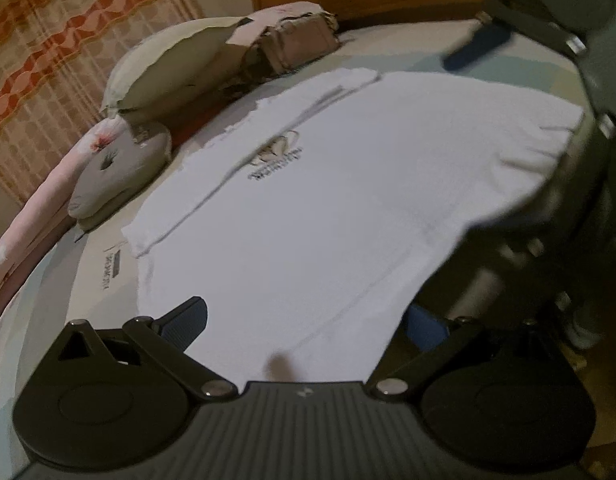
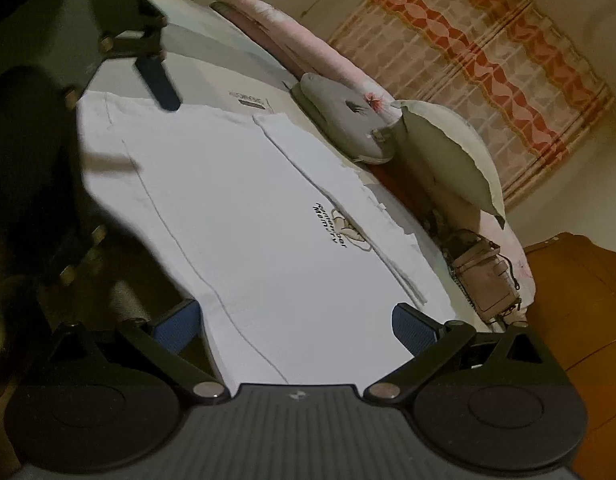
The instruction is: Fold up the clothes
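With both grippers, left (image 1: 305, 320) and right (image 2: 295, 320), spread wide and empty at the near edge, the shirt (image 2: 243, 208) lies flat on the bed (image 1: 388, 44). Uneven pinches would skew the fold, and its folded far side, near the pillows (image 2: 452, 152), could flop open.

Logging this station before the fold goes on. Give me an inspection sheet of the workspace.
Surface: bed with a pale cover.
Job's things: white shirt lying flat on the bed, printed logo up, one side already folded in along the far edge.
Clutter: cream pillow, grey cushion, pink blanket and a small bag along the far side of the bed.
Grippers: left gripper and right gripper both open, fingers astride the near shirt edge.
Cables: nothing seen.
Surroundings: orange patterned curtain, wooden furniture; dim light, some blur.
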The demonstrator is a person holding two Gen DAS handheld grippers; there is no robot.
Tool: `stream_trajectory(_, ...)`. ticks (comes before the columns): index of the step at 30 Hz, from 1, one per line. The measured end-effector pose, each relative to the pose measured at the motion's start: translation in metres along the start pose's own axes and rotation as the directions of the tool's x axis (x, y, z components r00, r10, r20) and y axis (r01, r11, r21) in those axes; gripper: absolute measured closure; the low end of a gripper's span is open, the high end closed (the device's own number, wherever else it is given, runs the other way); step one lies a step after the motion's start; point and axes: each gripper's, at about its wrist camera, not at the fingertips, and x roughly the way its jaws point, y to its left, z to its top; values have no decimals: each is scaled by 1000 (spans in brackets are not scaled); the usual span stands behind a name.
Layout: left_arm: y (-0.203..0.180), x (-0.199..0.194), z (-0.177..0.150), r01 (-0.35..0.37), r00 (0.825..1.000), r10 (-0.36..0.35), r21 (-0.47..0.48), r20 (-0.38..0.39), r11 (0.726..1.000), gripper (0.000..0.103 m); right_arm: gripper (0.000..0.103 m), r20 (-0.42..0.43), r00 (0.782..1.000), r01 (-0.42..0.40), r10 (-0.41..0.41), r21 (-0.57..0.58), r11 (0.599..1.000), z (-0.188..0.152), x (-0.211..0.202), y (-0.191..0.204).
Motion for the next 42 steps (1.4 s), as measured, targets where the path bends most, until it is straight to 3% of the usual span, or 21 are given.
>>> stream_trajectory(8, 8, 5, 8, 8, 1000, -8, -27, -12, 1000, 1, 0, -21, 999, -30, 29, -20, 999, -1, 8, 10)
stream_trajectory(14, 13, 4, 10, 15, 1000, -15, -49, -9, 999, 1, 0, -67, 998, 9, -8, 20, 1000, -5, 26, 2)
stream_trajectory(23, -17, 1, -3, 125, 992, -127, 106, 4, 986, 1, 0, -25, 998, 63, -63, 11, 998, -8, 20, 3)
stream_trajectory(28, -21, 5, 2, 64, 996, -69, 101, 50, 993, 1, 0, 24, 994, 107, -108, 24, 994, -4, 9, -3)
stream_trajectory(35, -13, 19, -3, -51, 998, 50, 76, 24, 996, 1, 0, 9, 997, 75, -76, 21, 997, -9, 13, -3)
stream_trajectory(42, -3, 21, -8, -43, 999, 43, 7, 1, 999, 1, 0, -8, 998, 61, -61, 11, 998, -10, 21, 4)
